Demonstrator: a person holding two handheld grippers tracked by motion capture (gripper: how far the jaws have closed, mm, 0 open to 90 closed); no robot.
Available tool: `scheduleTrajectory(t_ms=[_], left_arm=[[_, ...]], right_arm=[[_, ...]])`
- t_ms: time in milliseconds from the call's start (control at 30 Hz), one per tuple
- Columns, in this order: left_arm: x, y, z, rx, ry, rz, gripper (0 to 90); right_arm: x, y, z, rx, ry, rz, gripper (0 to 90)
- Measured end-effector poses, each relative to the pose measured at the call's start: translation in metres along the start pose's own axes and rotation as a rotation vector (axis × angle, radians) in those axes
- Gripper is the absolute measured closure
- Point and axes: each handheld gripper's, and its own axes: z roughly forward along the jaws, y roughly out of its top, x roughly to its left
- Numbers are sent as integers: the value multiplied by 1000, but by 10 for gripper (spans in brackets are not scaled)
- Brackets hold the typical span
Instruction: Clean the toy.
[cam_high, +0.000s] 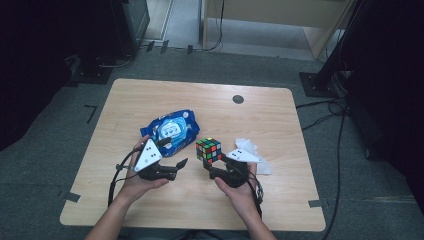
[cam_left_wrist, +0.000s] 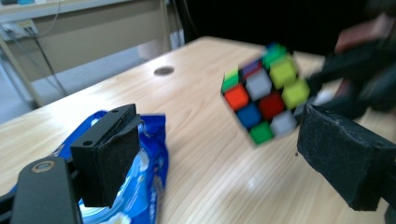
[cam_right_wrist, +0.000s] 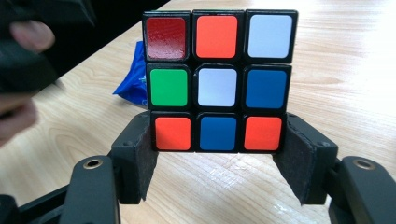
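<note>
Right gripper (cam_right_wrist: 217, 154): jaws clamping the bottom row of a scrambled multicoloured puzzle cube (cam_right_wrist: 218, 81), holding it above the light wooden table (cam_high: 260, 120).
Left gripper (cam_left_wrist: 219, 154): gaping wide, gripping nothing.
Blue plastic wipes packet (cam_high: 171, 129): lying closed beside left gripper.
Crumpled white tissue (cam_high: 250, 150): lying beneath right hand.

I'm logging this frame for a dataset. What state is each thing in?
Rubik's cube: scrambled, lifted off the table, clamped at its bottom row.
Right hand-held gripper: shut on the cube.
Left hand-held gripper: open, holding nothing.
Blue wet-wipes pack: lying flat on the table.
White tissue: crumpled, on the table.
</note>
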Motion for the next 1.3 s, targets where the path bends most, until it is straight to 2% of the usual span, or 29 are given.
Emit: scheduleTrajectory(t_ms=[67, 167, 233, 333, 400, 467, 567, 633, 900, 1033, 1133, 1300], left_arm=[[-9, -3, 6, 39, 21, 87, 134], [-19, -4, 12, 57, 42, 150, 135], [-25, -4, 15, 60, 51, 175, 135], [-37, -6, 23, 77, 82, 252, 135], [-42, -7, 26, 74, 102, 283, 135], [-44, -6, 26, 65, 118, 298, 136], [-44, -5, 24, 51, 123, 296, 144], [-44, -5, 23, 46, 119, 309, 154], [-53, -6, 25, 47, 114, 362, 265], [-53, -8, 24, 54, 118, 383, 288], [-53, -9, 24, 55, 112, 383, 307], [-52, -9, 23, 33, 78, 343, 332]], right_arm=[[0, 5, -4, 13, 8, -5, 348], [1, 13, -11, 24, 29, -9, 348], [3, 15, -14, 37, 54, -3, 349], [8, 15, -13, 57, 114, 16, 349], [13, 14, -11, 80, 127, 15, 349], [19, 13, -8, 101, 141, 9, 349], [23, 13, -6, 128, 152, 10, 349], [25, 13, -5, 140, 149, 11, 348], [25, 13, -4, 169, 167, 38, 348], [24, 13, -4, 169, 172, 51, 346], [21, 14, -4, 167, 178, 55, 345], [17, 15, -5, 151, 186, 67, 333]])
